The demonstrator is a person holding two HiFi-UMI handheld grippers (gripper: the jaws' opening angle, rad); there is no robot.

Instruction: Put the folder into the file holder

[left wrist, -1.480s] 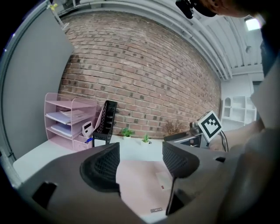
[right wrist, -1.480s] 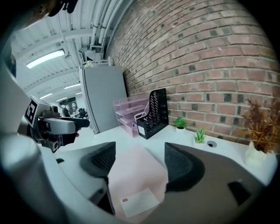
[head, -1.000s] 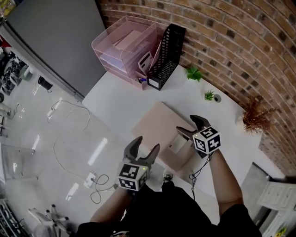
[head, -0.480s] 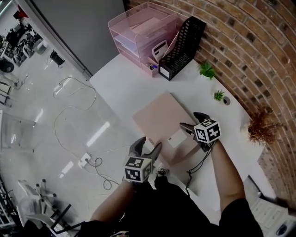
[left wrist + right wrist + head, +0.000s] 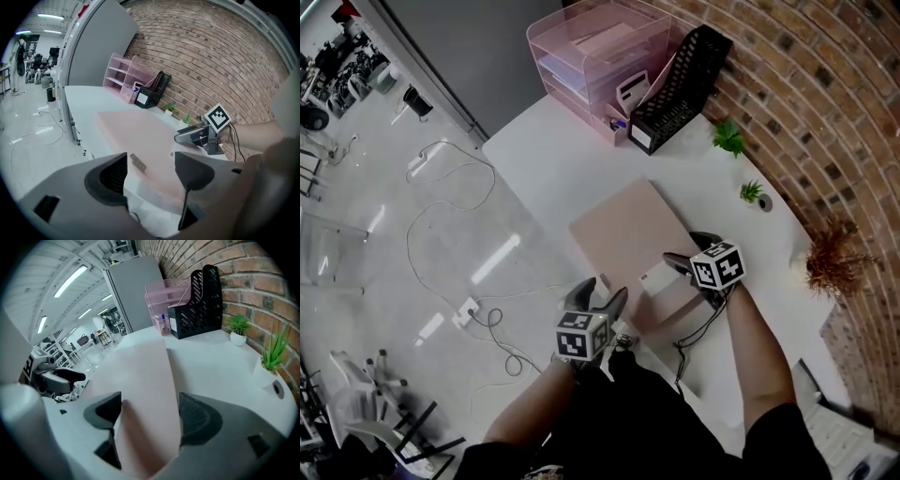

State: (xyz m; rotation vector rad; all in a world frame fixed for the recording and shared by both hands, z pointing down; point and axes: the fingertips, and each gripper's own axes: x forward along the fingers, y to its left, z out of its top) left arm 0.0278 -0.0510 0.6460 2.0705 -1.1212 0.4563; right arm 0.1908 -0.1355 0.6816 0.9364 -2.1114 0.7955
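Head view: left hand-held gripper [image 5: 602, 289], right hand-held gripper [image 5: 682, 247] spread at folder [image 5: 628, 230], plant [image 5: 752, 191] nearby.

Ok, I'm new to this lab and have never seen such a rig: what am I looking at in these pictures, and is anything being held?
A person holds a gripper in each hand. One picture comes from a head camera looking down; the other two from cameras riding on each gripper. The left gripper is at the near edge of the white table, the right gripper over a pink folder lying flat. Both have their fingers apart and hold nothing. By the brick wall stand a black file holder, pink trays and small plants.
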